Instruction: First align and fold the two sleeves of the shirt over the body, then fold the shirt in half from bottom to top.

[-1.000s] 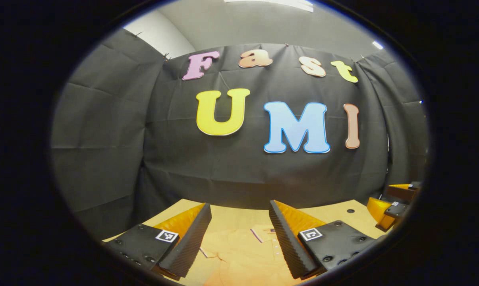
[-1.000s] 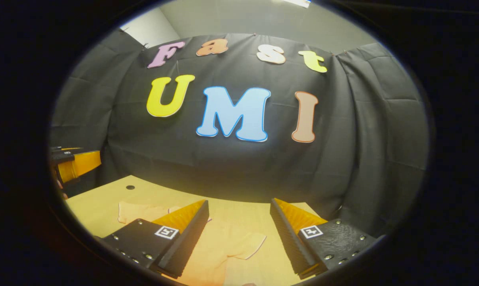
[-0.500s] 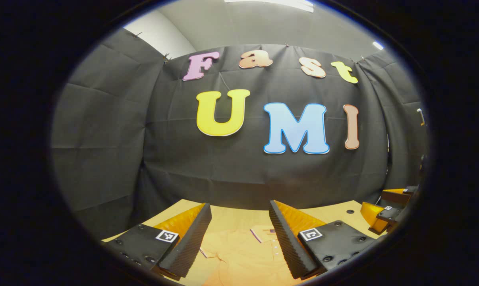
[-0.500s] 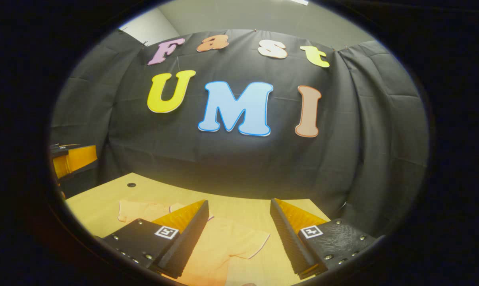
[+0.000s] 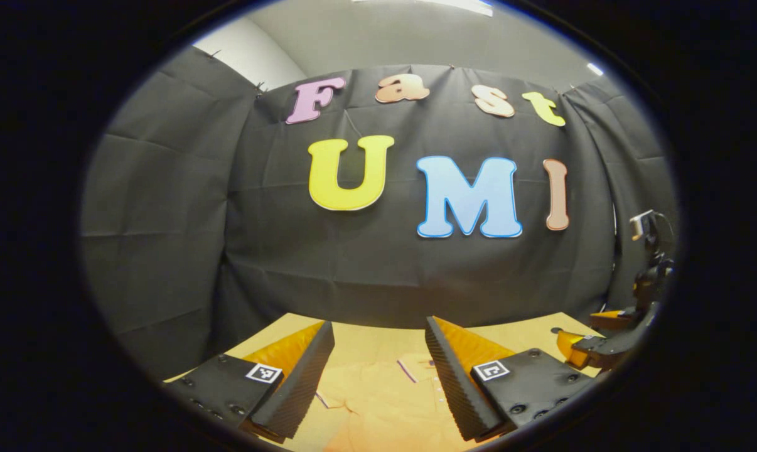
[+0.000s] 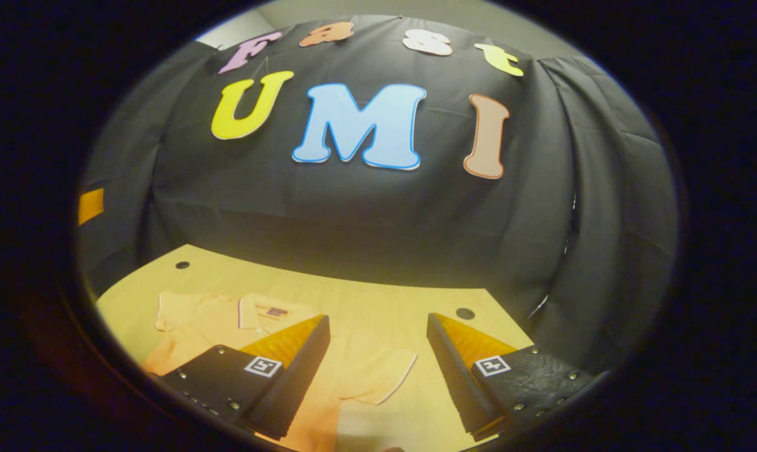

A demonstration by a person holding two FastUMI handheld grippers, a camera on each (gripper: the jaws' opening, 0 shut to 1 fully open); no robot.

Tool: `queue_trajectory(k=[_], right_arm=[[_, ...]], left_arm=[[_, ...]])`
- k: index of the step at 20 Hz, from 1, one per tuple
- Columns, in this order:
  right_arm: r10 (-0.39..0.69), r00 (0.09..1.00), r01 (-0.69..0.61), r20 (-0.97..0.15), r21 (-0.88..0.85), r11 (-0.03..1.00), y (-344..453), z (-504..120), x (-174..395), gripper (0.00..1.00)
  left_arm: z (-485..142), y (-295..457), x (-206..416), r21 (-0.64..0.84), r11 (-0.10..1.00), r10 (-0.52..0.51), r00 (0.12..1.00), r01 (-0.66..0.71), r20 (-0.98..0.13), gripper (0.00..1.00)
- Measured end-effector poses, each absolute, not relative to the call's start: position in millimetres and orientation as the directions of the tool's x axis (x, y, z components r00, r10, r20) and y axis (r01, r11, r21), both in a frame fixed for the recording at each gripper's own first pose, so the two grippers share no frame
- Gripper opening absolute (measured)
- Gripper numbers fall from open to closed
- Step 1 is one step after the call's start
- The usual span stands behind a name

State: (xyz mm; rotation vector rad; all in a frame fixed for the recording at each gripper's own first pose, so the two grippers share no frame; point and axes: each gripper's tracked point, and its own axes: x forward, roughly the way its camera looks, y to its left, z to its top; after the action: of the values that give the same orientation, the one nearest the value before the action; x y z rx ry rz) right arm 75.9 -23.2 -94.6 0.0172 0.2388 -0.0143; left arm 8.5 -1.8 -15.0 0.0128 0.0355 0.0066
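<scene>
An orange short-sleeved shirt (image 6: 353,370) lies flat on the wooden table (image 6: 366,295), collar (image 6: 272,309) toward the back wall. One sleeve (image 6: 177,311) spreads out to the left and the other sleeve (image 6: 385,376) lies between my right gripper's fingers. My right gripper (image 6: 377,320) hangs open above the shirt, holding nothing. In the left gripper view the shirt (image 5: 378,402) and its collar (image 5: 416,367) show between the fingers of my left gripper (image 5: 378,326), which is open and holds nothing. The other gripper (image 5: 595,351) shows at the far right there.
Two small round holes (image 6: 182,265) (image 6: 464,312) sit near the table's back edge. Black cloth walls the booth behind and on both sides of the table. Bare wood (image 6: 454,402) lies to the right of the shirt.
The right gripper view has tipped downward, so more of the shirt and table shows. In the left gripper view the other gripper has shifted inward at the right edge. My left gripper has hardly moved.
</scene>
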Motion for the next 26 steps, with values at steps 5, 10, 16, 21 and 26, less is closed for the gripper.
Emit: queue_trajectory(k=[5, 10, 16, 21, 26], right_arm=[[-0.031, 0.949, 0.039, -0.315, 0.02, 0.999, -33, -129, 105, 0.96], [-0.032, 0.921, 0.049, -0.388, 0.033, 0.998, -38, -166, 132, 0.96], [-0.031, 0.857, 0.087, -0.514, 0.084, 0.993, -48, -225, 165, 0.96], [-0.052, 0.809, 0.13, -0.585, 0.092, 0.987, -61, -262, 177, 0.96], [-0.007, 0.786, 0.084, -0.619, 0.096, 0.992, -53, -279, 175, 0.96]], left_arm=[[-17, 5, 6, 0.003, 1.0, 0.029, 0.999, -0.029, -0.045, 0.95], [-21, 14, 0, -0.001, 0.998, 0.057, 0.997, -0.057, -0.059, 0.95], [-24, 20, -10, 0.018, 0.996, 0.086, 0.994, -0.085, -0.069, 0.94], [-27, 27, -15, 0.019, 0.994, 0.112, 0.99, -0.111, -0.081, 0.94], [-29, 30, -17, 0.023, 0.992, 0.126, 0.989, -0.125, -0.083, 0.94]])
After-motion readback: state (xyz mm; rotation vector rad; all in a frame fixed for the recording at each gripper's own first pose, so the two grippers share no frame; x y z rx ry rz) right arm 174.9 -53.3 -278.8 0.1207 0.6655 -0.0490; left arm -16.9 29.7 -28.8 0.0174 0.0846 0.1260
